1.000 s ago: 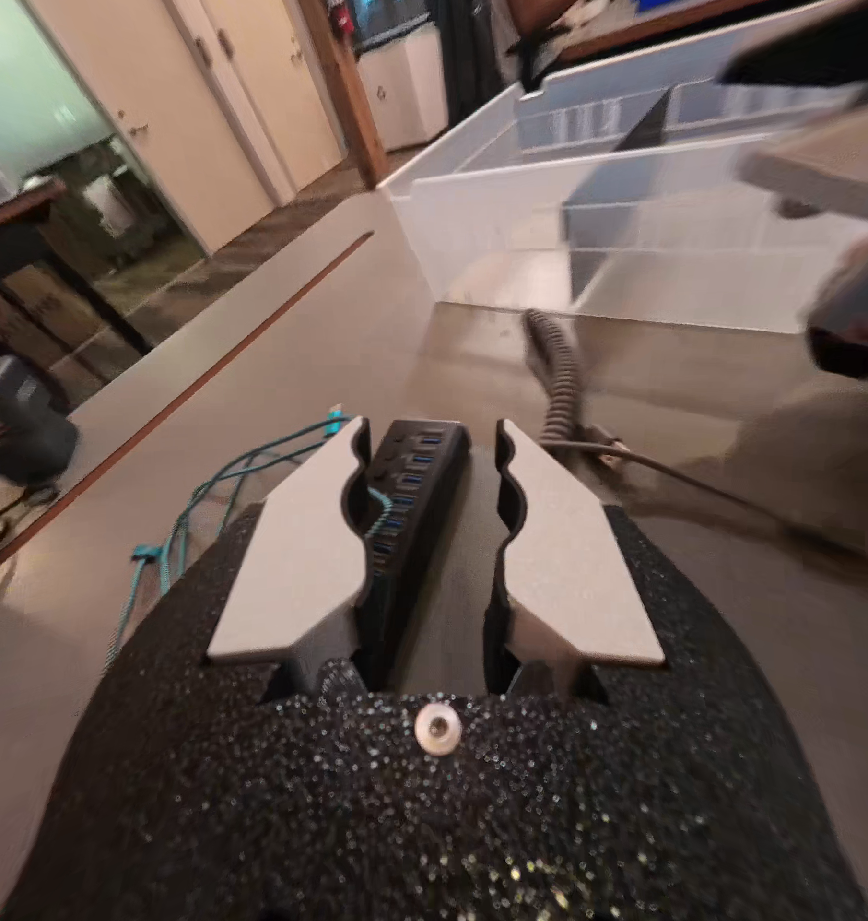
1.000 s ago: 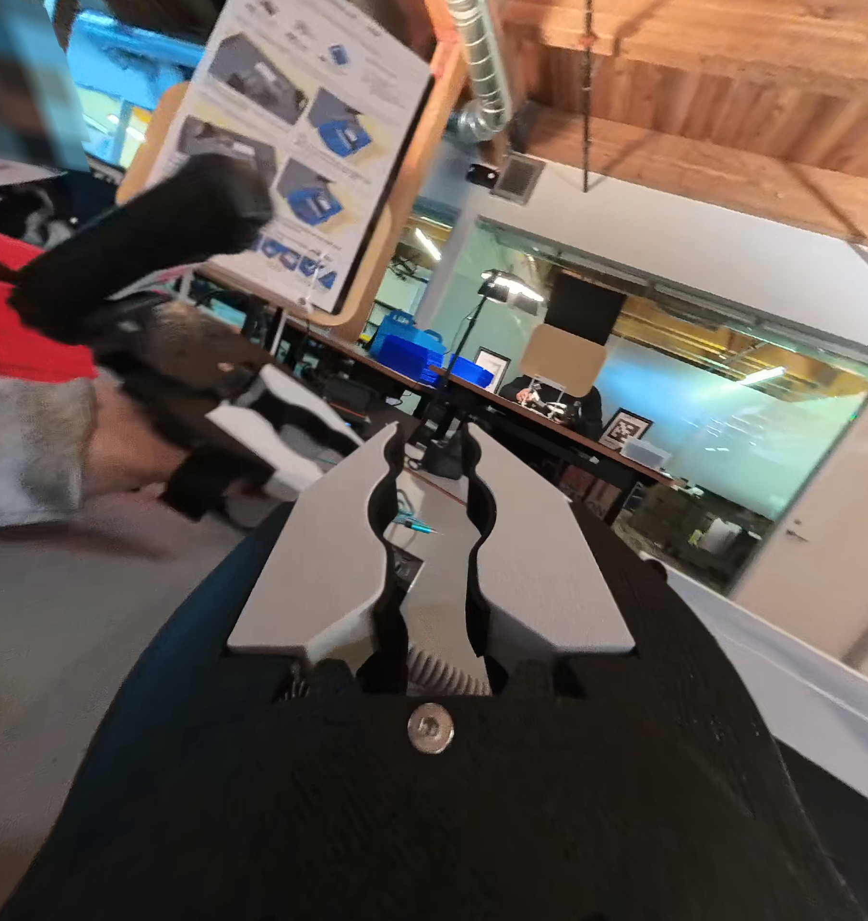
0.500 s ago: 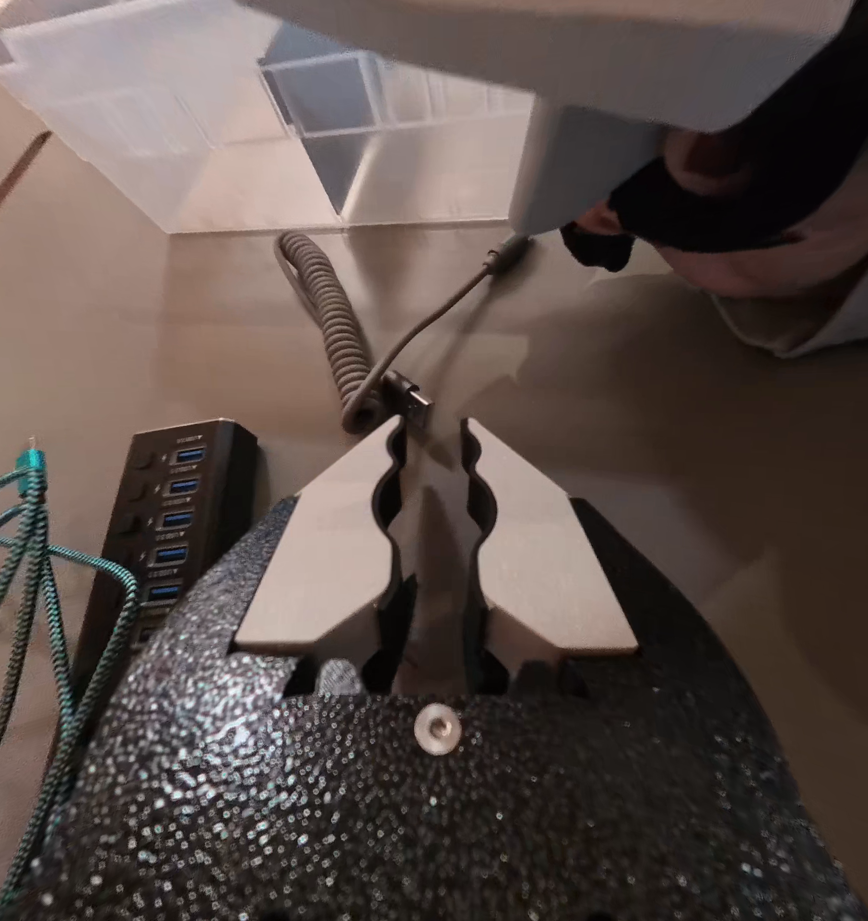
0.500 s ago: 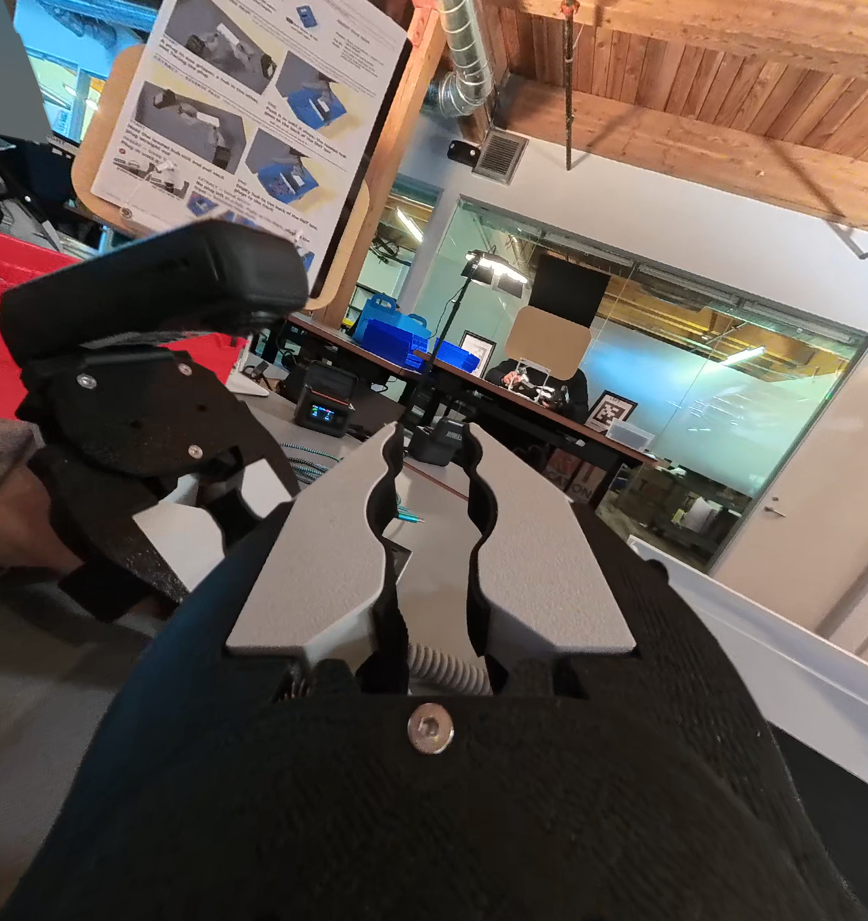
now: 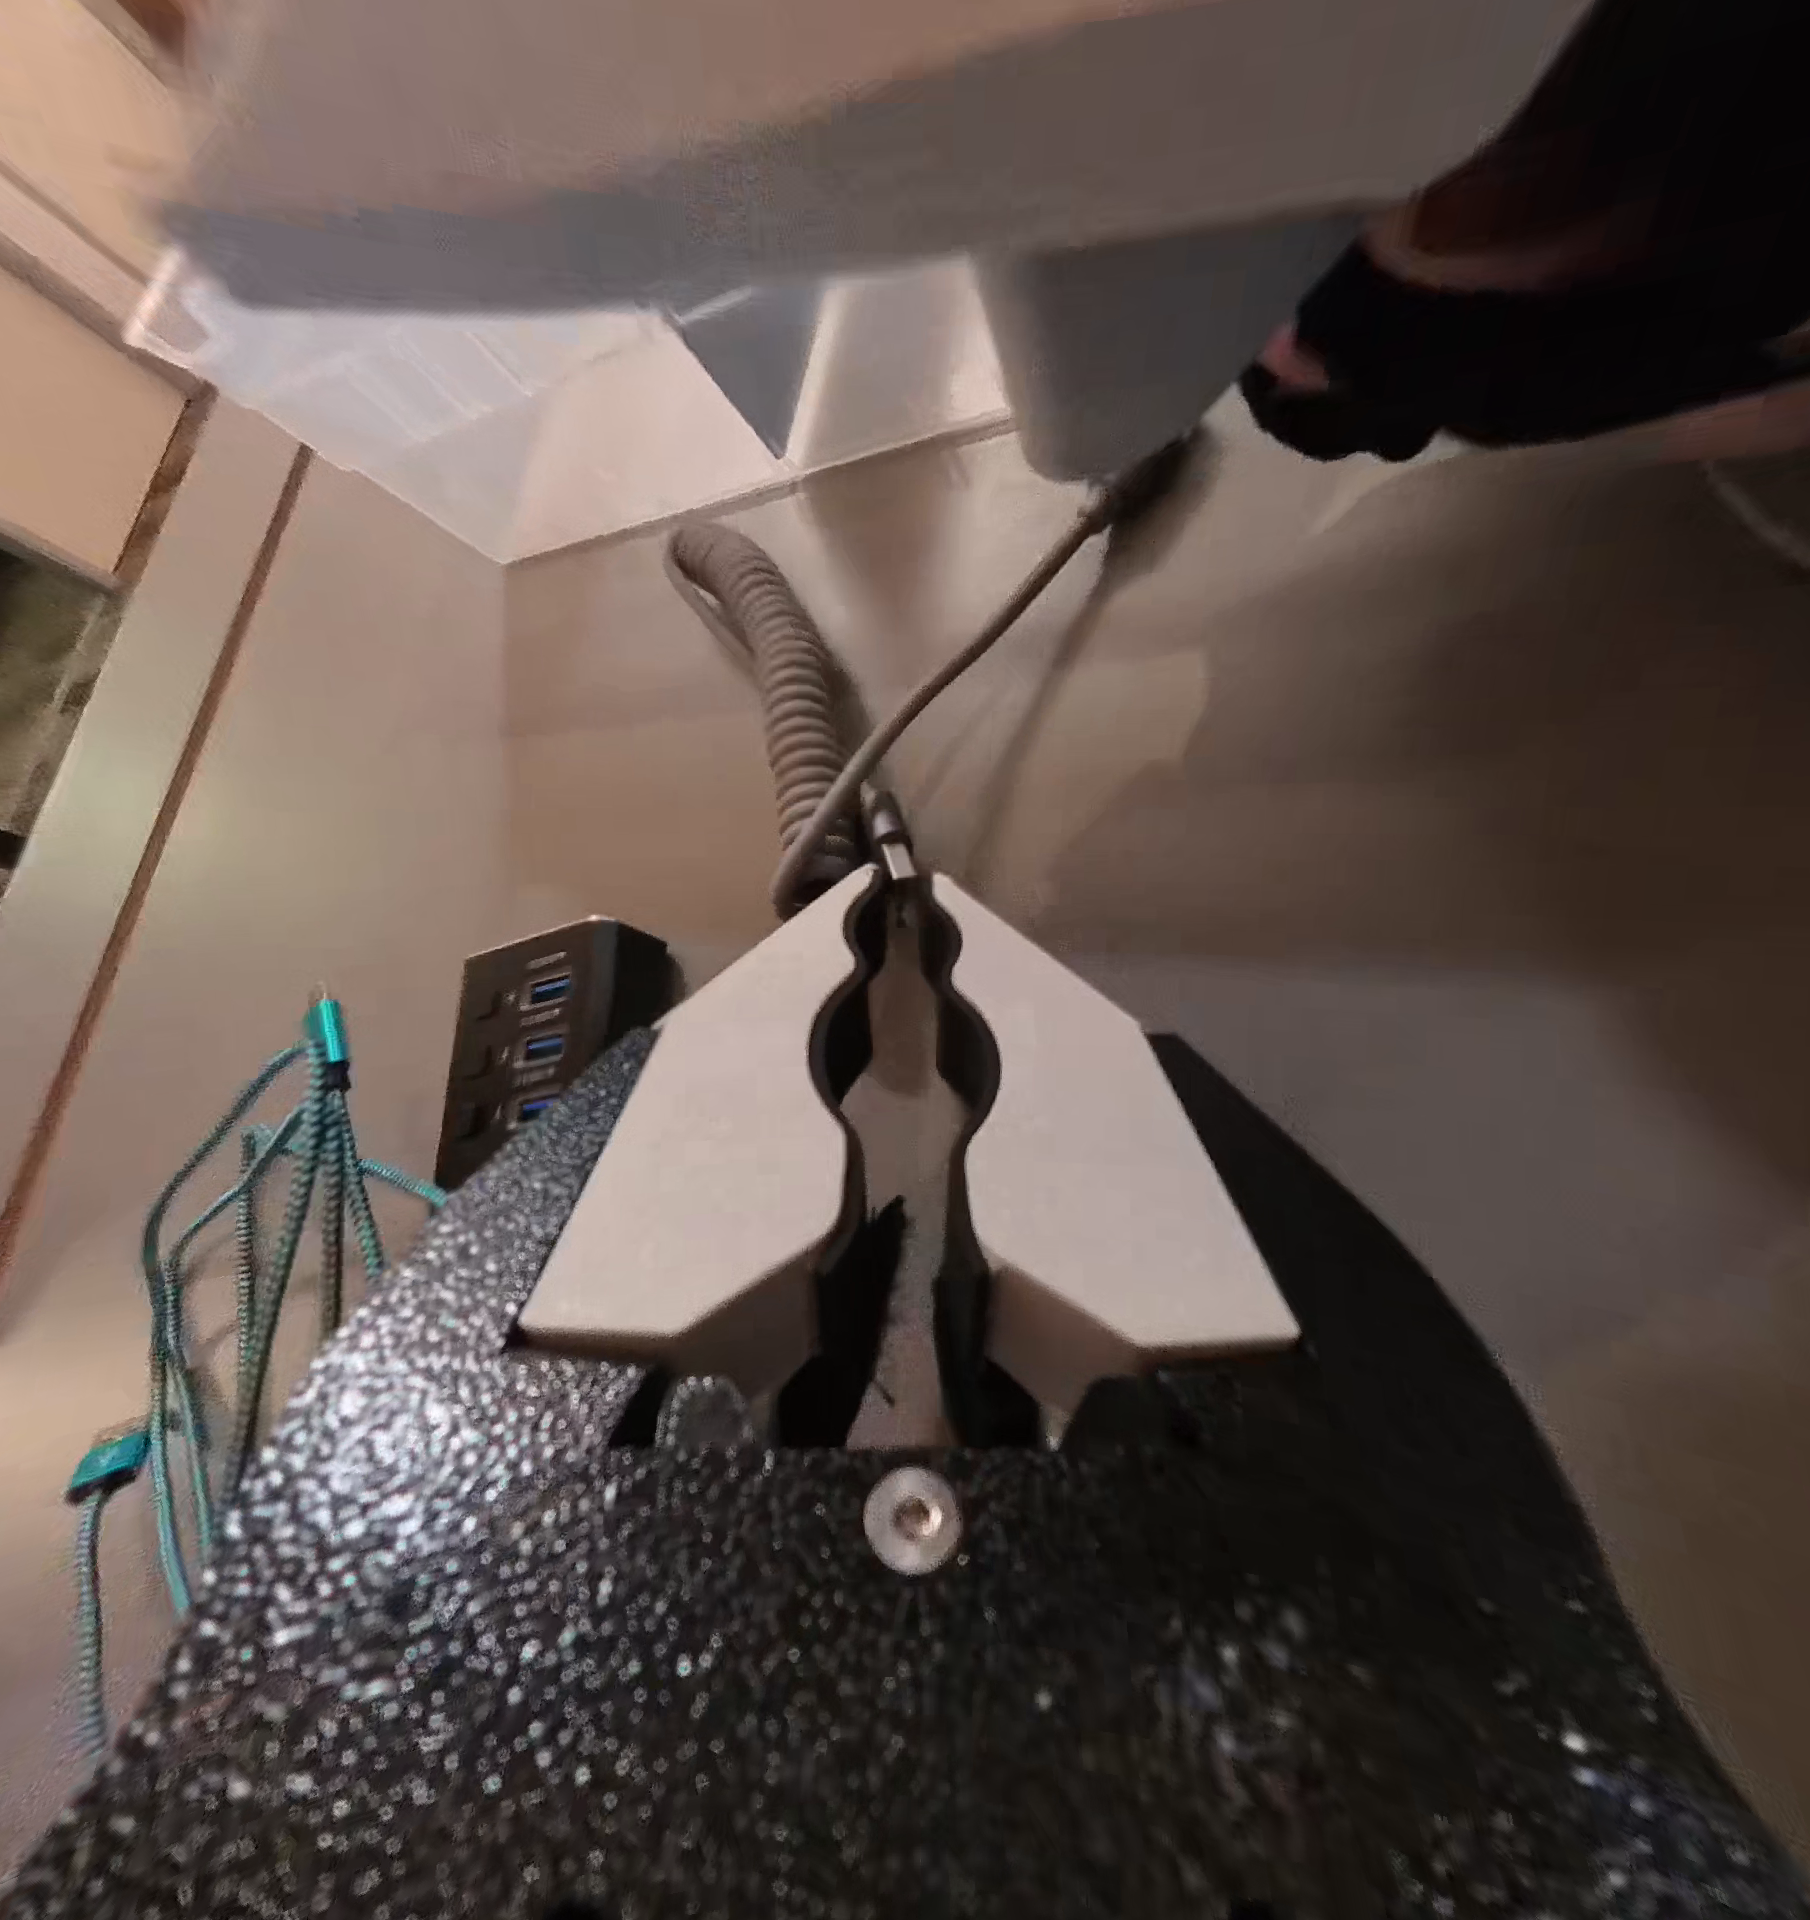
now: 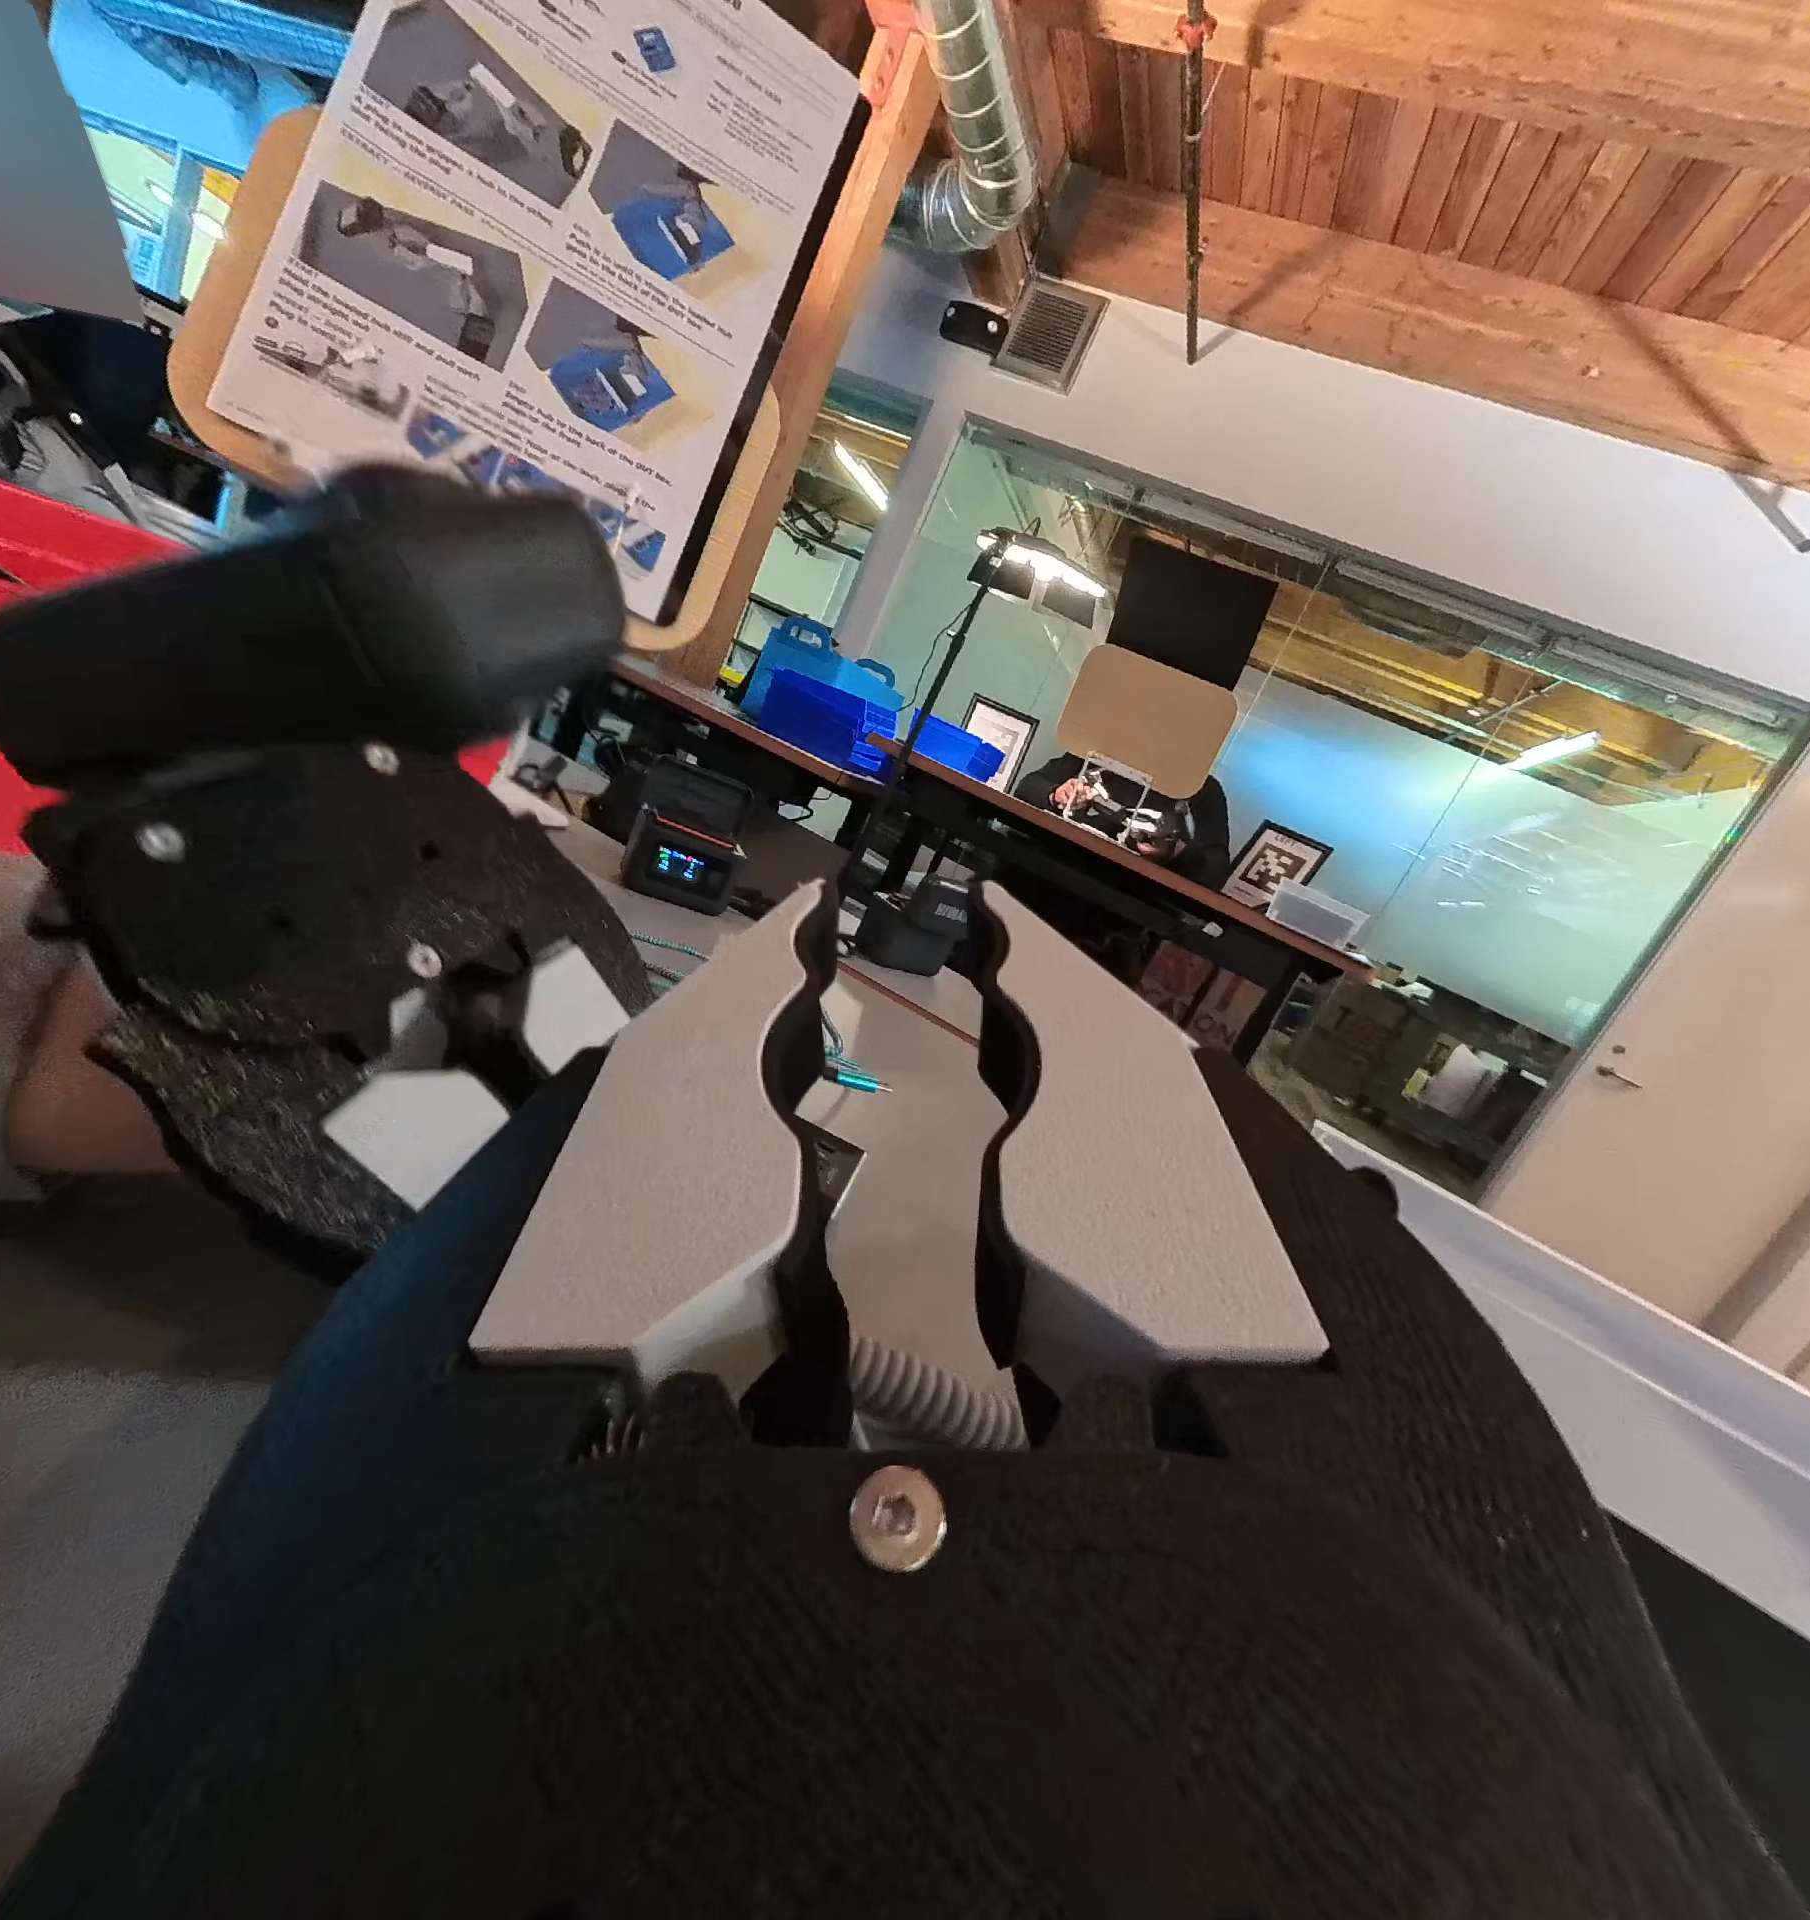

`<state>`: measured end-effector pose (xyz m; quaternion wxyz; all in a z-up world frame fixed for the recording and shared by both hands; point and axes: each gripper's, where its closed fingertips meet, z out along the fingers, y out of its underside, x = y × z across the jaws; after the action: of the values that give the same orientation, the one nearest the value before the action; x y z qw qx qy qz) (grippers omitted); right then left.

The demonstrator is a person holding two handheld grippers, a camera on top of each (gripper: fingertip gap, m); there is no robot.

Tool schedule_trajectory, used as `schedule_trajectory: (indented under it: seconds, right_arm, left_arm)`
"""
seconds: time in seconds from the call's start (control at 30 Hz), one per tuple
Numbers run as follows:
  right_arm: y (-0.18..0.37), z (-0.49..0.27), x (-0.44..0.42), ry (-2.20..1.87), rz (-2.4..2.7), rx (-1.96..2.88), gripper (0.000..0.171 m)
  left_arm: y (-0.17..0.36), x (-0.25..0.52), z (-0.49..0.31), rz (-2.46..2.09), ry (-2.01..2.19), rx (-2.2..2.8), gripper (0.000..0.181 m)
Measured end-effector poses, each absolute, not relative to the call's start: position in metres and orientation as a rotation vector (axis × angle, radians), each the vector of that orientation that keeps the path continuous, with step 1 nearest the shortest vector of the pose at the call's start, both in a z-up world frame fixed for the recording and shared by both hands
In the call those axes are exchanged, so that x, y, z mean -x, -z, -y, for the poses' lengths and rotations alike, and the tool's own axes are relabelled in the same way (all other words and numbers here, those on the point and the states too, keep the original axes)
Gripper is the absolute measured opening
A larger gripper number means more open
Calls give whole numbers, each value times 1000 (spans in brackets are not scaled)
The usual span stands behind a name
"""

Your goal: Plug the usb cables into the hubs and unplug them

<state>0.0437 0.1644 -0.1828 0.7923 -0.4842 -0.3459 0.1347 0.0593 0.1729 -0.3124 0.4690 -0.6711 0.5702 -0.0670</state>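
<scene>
The left tongs (image 5: 896, 883) are nearly closed, their tips pinching the metal plug (image 5: 888, 831) of the grey cable (image 5: 968, 649). The grip looks shallow, only the plug's near end sitting between the tips. The cable runs up and right from the plug under the right tongs (image 5: 1109, 343), blurred overhead, while its coiled part (image 5: 776, 634) lies on the bench (image 5: 1400, 831) just behind the plug.

The hub (image 5: 537, 1023) lies on the bench to the left of the left tongs, close by but not touching, with its blue ports facing up. Teal cables (image 5: 257, 1174) lie loose farther left.

In the right wrist view the right tongs (image 6: 901, 914) stand open with nothing between the fingers, tilted up toward the room. Whether they press on the cable below, I cannot tell.

To do this step well, I judge the grip should be seated deeper on the plug's shell before lifting, since a tip-only pinch may let it twist. The plug then needs carrying left over the hub and turning until its face is square to a port. The right tongs could steady the hub so it does not slide under the push. Slack in the coil should be watched, lest it tug the plug askew.
</scene>
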Motion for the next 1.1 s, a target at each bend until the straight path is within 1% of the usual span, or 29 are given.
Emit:
schedule_trajectory:
  seconds: [0.03, 0.17, 0.27, 0.33, 0.4, 0.5, 0.63, 0.67, 0.77, 0.87, 1.1]
  right_arm:
    - [183, -165, -46, -277, 746, 1049, 24]
    - [189, -158, -46, -248, 770, 1133, 29]
    - [201, -149, -47, -328, 747, 1329, 26]
    - [215, -143, -47, -454, 704, 1515, 22]
    - [229, -138, -46, -631, 638, 1700, 22]
    - [239, -129, -39, -1031, 474, 1888, 22]
    - [229, -137, -39, -1603, 77, 1849, 25]
    - [228, -141, -42, -1687, -5, 1825, 26]
    - [240, -145, -38, -1778, -71, 1852, 25]
    - [238, -141, -27, -1906, -111, 1831, 30]
    - [226, -159, -30, -1979, -194, 1723, 26]
  left_arm:
    - [307, -57, -170, -1375, 199, 1646, 3]
    - [284, -40, -167, -1344, 168, 1557, 2]
    - [270, -38, -164, -1361, 119, 1429, 2]
    - [264, -35, -164, -1383, -6, 1342, 2]
    - [259, -33, -166, -1382, -120, 1280, 2]
    - [247, -36, -162, -1357, -197, 1192, 2]
    - [237, -35, -157, -1338, -301, 1103, 2]
    - [237, -34, -155, -1349, -331, 1080, 2]
    - [236, -33, -147, -1367, -405, 1023, 2]
    - [235, -33, -143, -1368, -418, 1001, 2]
    - [233, -39, -130, -1408, -445, 890, 2]
